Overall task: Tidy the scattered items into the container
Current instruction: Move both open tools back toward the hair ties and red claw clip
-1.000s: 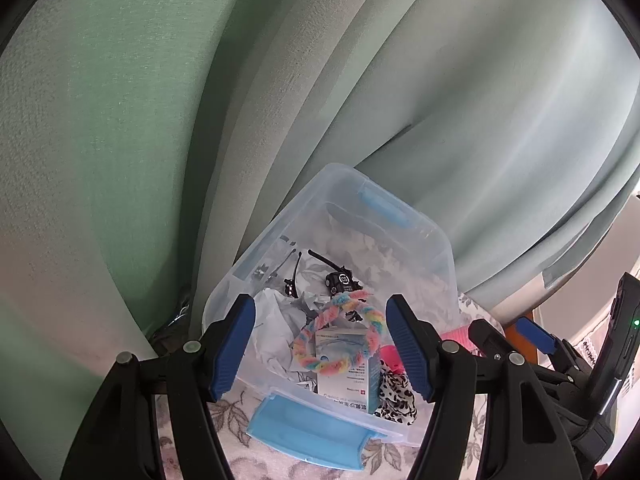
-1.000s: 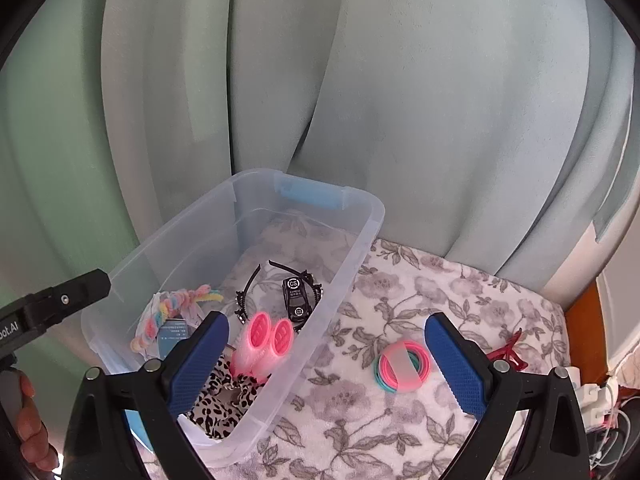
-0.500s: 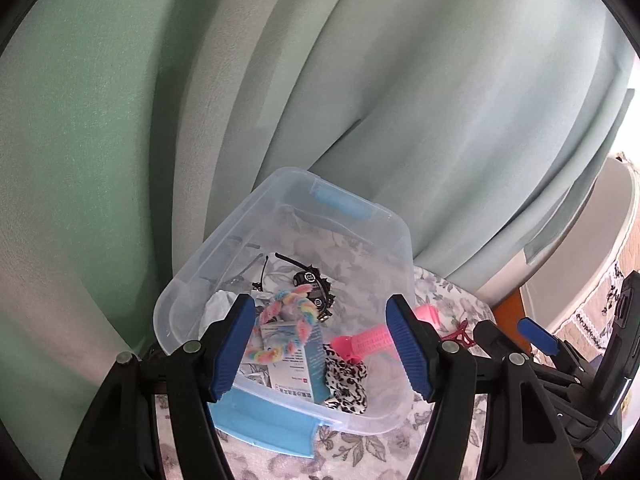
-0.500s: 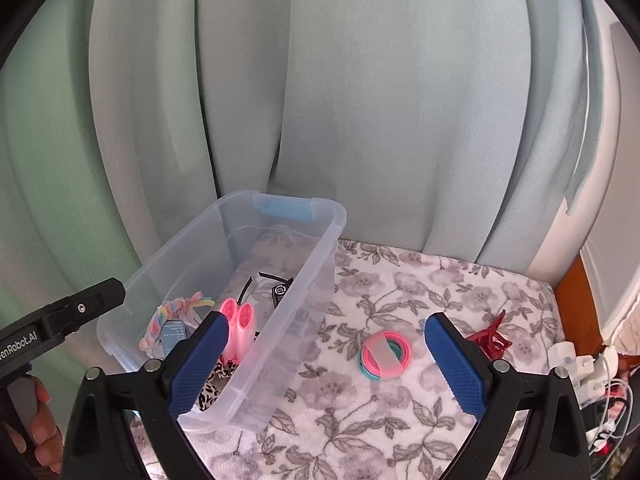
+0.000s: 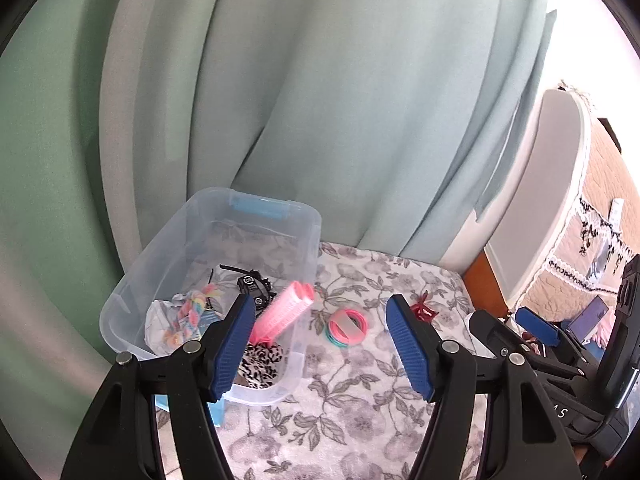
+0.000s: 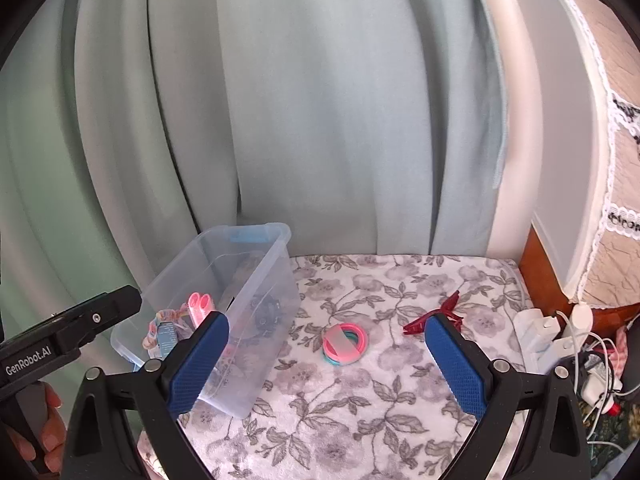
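Hovering, left gripper (image 5: 320, 340): jaws spread wide, nothing between the blue pads; held above the near edge of the bin and the floral cloth, pointing down at a slant.
Right gripper (image 6: 326, 360): jaws spread wide, empty; the hair-tie bundle shows in the gap between its fingers but lies on the cloth below, not touched.
Container (image 5: 280, 216): clear plastic bin with a blue latch on its far rim, standing on the left part of the cloth, close against the curtain.
Bin contents: pink comb (image 5: 282, 312) leaning on the right wall, its tip over the rim; rainbow braided band (image 5: 192, 312); leopard-print scrunchie (image 5: 260, 360) at the near end; black hair accessory (image 5: 250, 286) near the middle; crumpled white item at the left wall, kind cannot be told.
Hair-tie bundle (image 6: 345, 340): pink and teal rings stacked flat on the cloth, just right of the bin, outside it.
Red claw clip (image 6: 430, 314): on the cloth, further right of the hair ties, well apart from the bin.
Blue lid (image 5: 218, 412): partly visible under the bin's near left corner.
Floral cloth (image 6: 360, 420): grey flower print, covers the work surface.
Curtain (image 6: 320, 120): pale green, hangs behind everything.
Power strip (image 6: 536, 332): white, with plugs and cables, at the cloth's right edge.
Person's hand (image 6: 40, 436): grips the left tool's handle, seen at lower left in the right wrist view.
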Available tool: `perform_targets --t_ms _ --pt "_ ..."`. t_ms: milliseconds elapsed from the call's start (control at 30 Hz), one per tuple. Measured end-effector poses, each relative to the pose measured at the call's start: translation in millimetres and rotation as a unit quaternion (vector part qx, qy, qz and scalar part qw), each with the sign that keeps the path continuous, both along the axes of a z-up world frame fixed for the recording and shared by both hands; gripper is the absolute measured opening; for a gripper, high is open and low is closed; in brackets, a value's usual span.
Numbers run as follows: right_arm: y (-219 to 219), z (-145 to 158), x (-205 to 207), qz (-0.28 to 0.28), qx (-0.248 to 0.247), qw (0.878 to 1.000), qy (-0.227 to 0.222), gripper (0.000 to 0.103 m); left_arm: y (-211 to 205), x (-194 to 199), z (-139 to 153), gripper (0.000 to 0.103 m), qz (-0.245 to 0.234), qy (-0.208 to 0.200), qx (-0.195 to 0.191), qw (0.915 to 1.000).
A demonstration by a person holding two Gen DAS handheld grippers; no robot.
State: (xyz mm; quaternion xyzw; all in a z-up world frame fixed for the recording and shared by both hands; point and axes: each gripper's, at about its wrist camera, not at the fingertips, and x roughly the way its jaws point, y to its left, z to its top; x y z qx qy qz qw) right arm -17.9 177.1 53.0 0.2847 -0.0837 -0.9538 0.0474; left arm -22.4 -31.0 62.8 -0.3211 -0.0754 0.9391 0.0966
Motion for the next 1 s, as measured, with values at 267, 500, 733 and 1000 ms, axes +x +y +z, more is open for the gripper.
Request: perform_targets --t_ms 267,500,733,1000 --pt "60 -3 30 -0.055 -0.032 0.998 0.007 0.100 60 10 -5 0.069 -0.052 -0.011 -0.024 0.9983" --pt "94 -22 42 -0.084 -0.054 0.995 -0.008 0.100 100 10 -24 0.069 -0.087 -0.034 -0.048 0.9944" --pt "111 -44 37 -0.091 -0.064 0.993 -0.034 0.100 114 -4 -55 0.069 -0.089 -0.077 -0.061 0.9911" --pt "116 -89 14 -0.087 -0.067 0.990 -0.088 0.100 124 -32 -103 0.069 -0.082 -0.130 -0.069 0.9857"
